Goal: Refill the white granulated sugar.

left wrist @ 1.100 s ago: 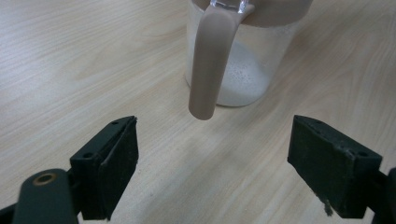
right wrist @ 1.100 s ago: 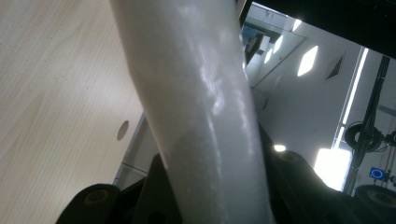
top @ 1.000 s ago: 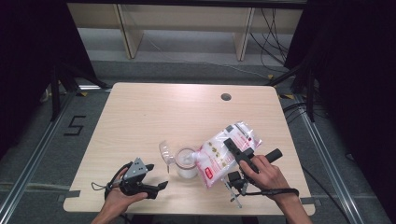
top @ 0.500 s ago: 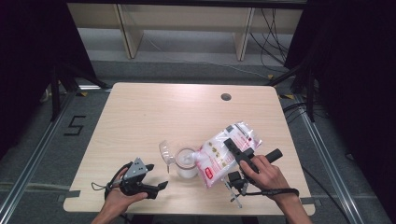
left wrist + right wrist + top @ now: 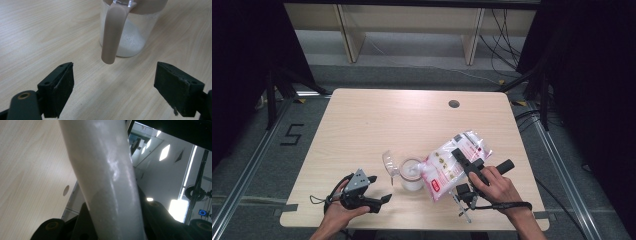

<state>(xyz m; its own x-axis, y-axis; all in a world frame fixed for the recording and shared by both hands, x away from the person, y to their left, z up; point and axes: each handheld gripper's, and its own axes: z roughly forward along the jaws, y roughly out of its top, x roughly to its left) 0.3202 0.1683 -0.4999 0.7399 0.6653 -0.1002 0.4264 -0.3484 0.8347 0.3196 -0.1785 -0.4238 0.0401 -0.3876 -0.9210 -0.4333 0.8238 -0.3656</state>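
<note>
My right gripper (image 5: 468,165) squeezes a clear bag (image 5: 451,164) with a red label I can't read, tipped over the jar (image 5: 412,176). My left gripper (image 5: 379,192) is wide open.

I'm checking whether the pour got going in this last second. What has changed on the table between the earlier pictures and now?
Nothing has visibly changed. The right gripper still clamps the bag, tilted with its low end over the clear jug, which holds some white powder. The left gripper stays open on the table beside the jug's handle, holding nothing.
</note>
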